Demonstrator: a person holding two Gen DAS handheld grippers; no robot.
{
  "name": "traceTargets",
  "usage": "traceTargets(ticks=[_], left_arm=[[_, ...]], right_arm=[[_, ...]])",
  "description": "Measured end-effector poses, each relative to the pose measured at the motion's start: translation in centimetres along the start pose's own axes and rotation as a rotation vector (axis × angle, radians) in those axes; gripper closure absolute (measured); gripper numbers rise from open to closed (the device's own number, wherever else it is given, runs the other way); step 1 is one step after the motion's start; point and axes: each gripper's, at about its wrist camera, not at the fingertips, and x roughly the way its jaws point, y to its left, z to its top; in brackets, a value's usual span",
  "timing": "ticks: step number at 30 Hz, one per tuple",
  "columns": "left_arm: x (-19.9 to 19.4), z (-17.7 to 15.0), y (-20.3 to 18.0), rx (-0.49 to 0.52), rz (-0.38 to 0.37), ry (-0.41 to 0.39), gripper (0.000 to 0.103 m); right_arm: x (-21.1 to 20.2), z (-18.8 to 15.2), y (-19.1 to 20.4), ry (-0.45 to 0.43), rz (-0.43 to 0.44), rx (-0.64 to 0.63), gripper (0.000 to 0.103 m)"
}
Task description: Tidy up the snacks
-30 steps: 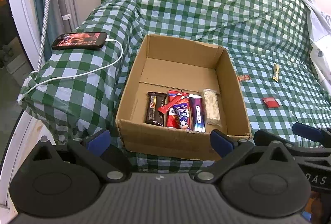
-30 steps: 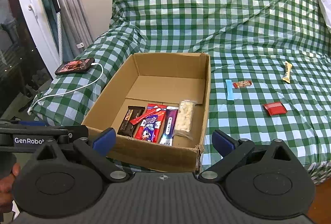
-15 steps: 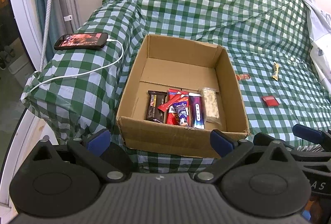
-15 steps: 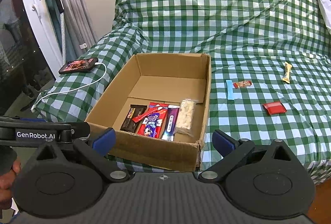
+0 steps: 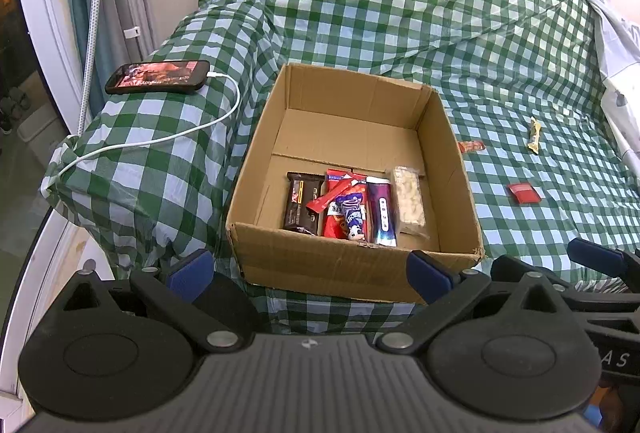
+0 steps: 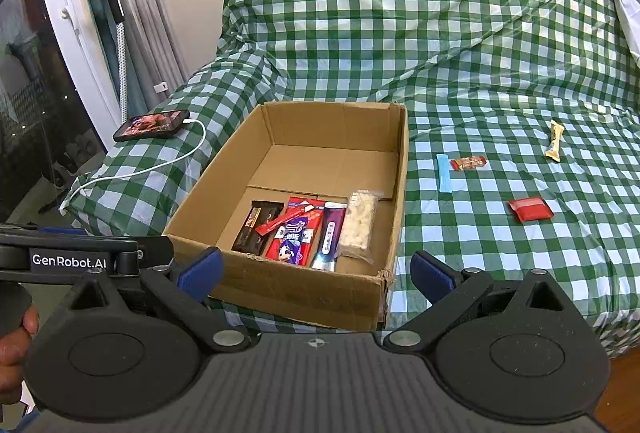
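An open cardboard box (image 5: 352,265) (image 6: 296,293) sits on a green checked bed. Several snack packs lie in its near end: a dark chocolate bar (image 5: 302,207), red packs (image 5: 340,209), a purple bar (image 5: 382,211) and a clear pale bar (image 5: 408,201). On the bed to the right lie a blue stick (image 6: 444,173), a small brown bar (image 6: 468,163), a yellow bar (image 6: 554,147) and a red packet (image 6: 530,209). My left gripper (image 5: 308,269) and right gripper (image 6: 316,269) are both open and empty, held before the box's near wall.
A phone (image 5: 158,77) on a white charging cable (image 5: 160,141) lies on the bed's left corner. A white pole stand (image 6: 116,13) and curtains are at the left. White cloth (image 5: 616,45) lies at the bed's right edge.
Both grippers have drawn back and risen slightly from the box. Nothing on the bed or in the box has moved.
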Motion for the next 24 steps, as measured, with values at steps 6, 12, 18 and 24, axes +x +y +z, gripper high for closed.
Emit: traceTargets(ticks=[6,12,18,24], left_arm=[[0.01,-0.04,-0.02,0.001,0.001,0.001,0.000],[0.14,-0.20,0.01,0.003,0.002,0.004,0.000],[0.35,-0.25,-0.04,0.007,0.003,0.009,0.000],[0.59,-0.16,-0.19,0.013,0.004,0.019,0.000]], right_arm=[[0.04,-0.01,-0.07,0.000,0.001,-0.001,0.004],[0.08,-0.02,-0.11,0.000,0.001,-0.001,0.003],[0.02,-0.19,-0.25,0.001,0.002,0.001,0.003],[0.12,-0.46,-0.62,0.007,0.002,0.009,0.003]])
